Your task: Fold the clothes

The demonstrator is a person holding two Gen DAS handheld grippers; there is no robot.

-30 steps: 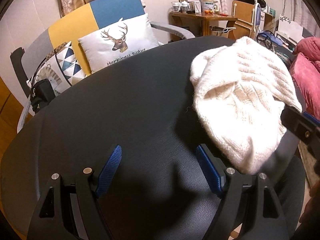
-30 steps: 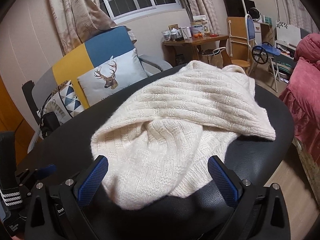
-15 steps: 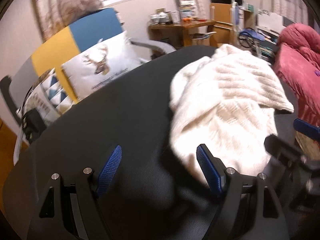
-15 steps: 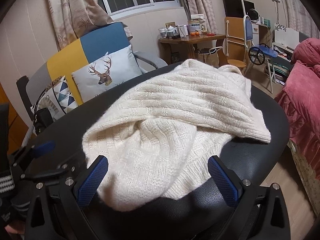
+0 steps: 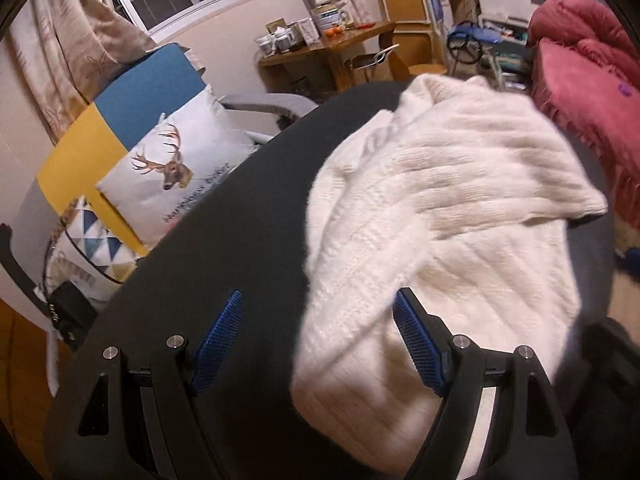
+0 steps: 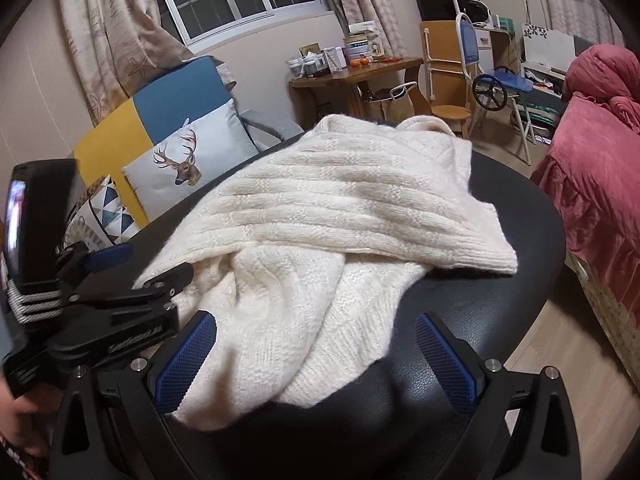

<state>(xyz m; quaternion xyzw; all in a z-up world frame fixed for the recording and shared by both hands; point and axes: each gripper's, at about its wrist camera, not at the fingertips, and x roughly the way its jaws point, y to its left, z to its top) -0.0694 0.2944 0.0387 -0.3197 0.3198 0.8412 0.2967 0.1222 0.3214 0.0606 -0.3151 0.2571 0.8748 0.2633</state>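
Observation:
A cream knitted sweater [image 5: 440,200] lies bunched on a round black table [image 5: 240,240], with one ribbed part folded across the top. My left gripper [image 5: 320,340] is open at the sweater's near left edge, and a fold of the knit lies between its blue pads without being pressed. In the right wrist view the sweater [image 6: 340,220] fills the middle of the table [image 6: 520,320]. My right gripper [image 6: 316,360] is open, straddling the sweater's near hem. The left gripper [image 6: 154,260] shows at the left, its fingers at the sweater's edge.
An armchair with a deer cushion [image 5: 172,168] stands behind the table on the left, with a black bag [image 5: 68,312] on it. A cluttered wooden desk [image 6: 356,72] is at the back. A red bed [image 6: 592,160] is on the right, with wooden floor [image 6: 560,340] between it and the table.
My left gripper has swung right to the sweater and rolled, so the sweater's edge now lies between its pads. In the right wrist view it has come in close. Both grippers stayed open.

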